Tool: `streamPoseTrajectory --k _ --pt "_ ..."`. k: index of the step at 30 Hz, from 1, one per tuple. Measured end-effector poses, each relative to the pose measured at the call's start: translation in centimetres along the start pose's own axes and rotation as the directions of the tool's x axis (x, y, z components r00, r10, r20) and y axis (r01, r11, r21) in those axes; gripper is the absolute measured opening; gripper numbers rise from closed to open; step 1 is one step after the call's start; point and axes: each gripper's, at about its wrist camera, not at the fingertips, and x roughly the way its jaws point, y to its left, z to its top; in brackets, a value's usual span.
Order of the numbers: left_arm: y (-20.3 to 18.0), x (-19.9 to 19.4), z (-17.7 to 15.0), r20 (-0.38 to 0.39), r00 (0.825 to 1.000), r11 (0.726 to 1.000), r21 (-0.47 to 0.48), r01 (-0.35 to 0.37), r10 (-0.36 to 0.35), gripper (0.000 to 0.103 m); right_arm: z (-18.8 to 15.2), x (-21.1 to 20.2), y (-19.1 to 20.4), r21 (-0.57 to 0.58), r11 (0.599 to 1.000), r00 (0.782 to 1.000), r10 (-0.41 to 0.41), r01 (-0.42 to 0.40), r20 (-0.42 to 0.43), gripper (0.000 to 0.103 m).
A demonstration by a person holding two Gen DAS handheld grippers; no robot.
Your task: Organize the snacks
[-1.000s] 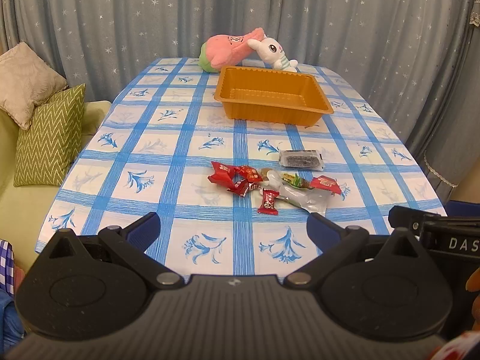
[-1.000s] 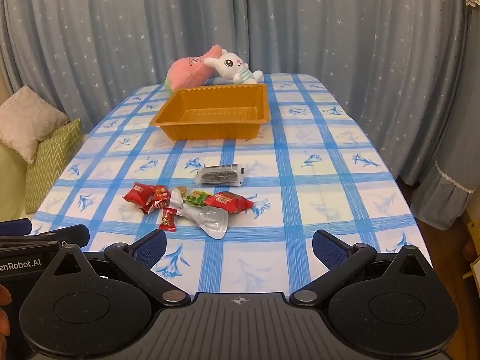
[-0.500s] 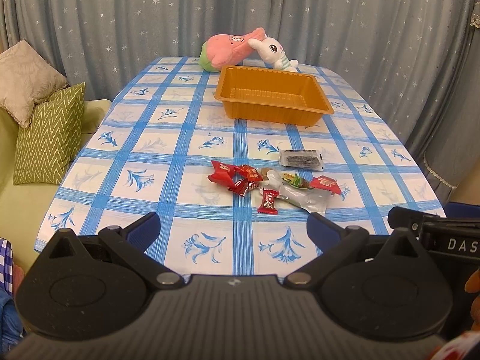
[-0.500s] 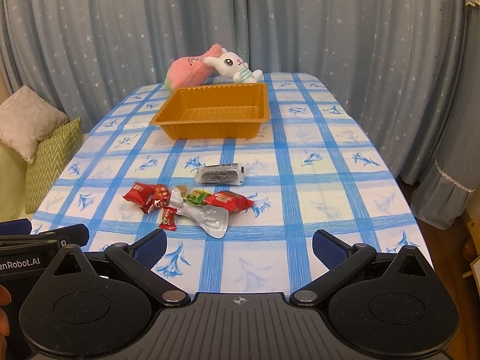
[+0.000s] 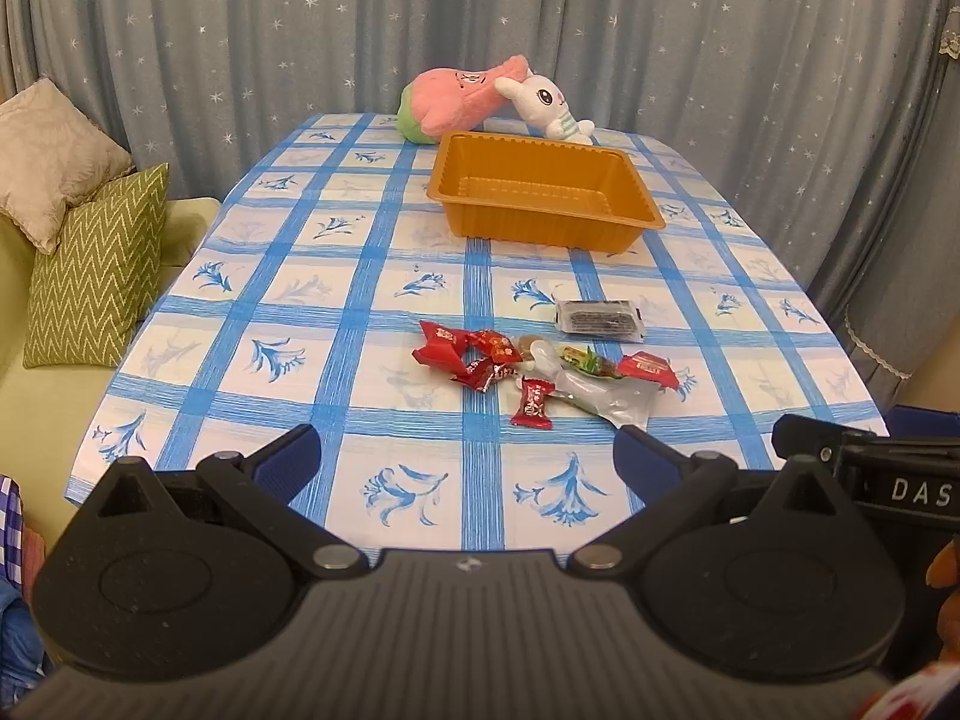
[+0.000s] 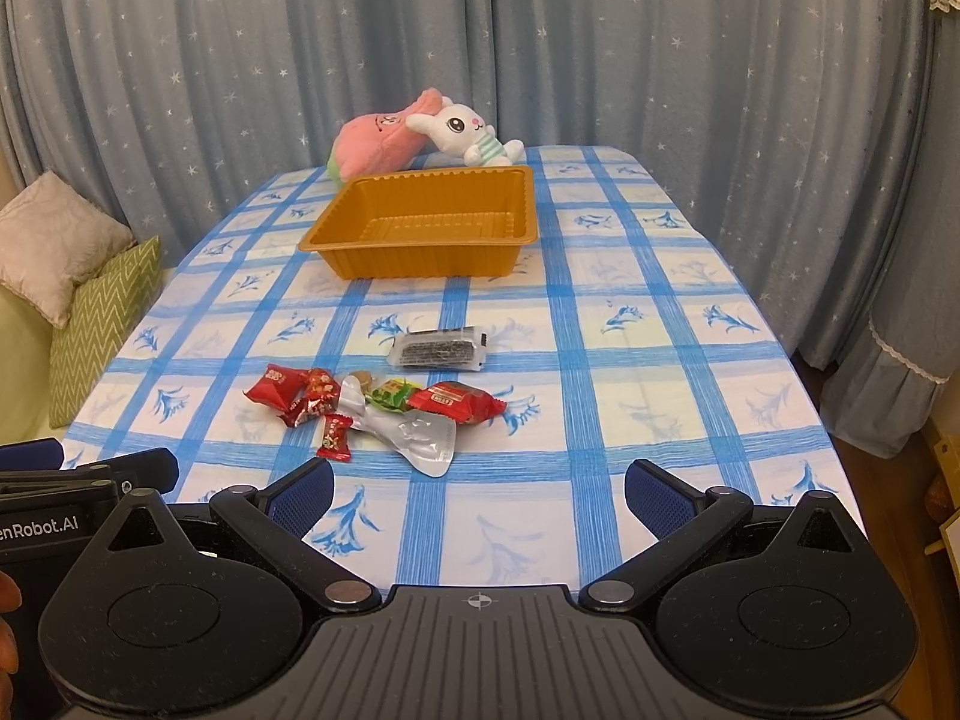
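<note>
Both grippers, left and right, hover with fingers wide and empty; the snacks lie ahead on the worktop, strung 9-to-3, tray beyond at 12

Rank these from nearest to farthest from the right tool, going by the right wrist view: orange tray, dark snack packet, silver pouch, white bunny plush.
1. silver pouch, just ahead of the right tool, slightly left
2. dark snack packet, mid-table
3. orange tray, farther back, empty
4. white bunny plush, at the far table edge
</note>
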Motion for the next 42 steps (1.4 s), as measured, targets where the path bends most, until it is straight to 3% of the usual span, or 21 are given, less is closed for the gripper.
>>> streamPoseTrajectory --k 42 --pt "-0.19 0.15 -0.09 -0.001 1.0 1.0 -0.006 0.005 -0.005 0.103 -0.22 0.59 -0.1 0.002 1.0 1.0 0.0 0.0 -0.002 0.103"
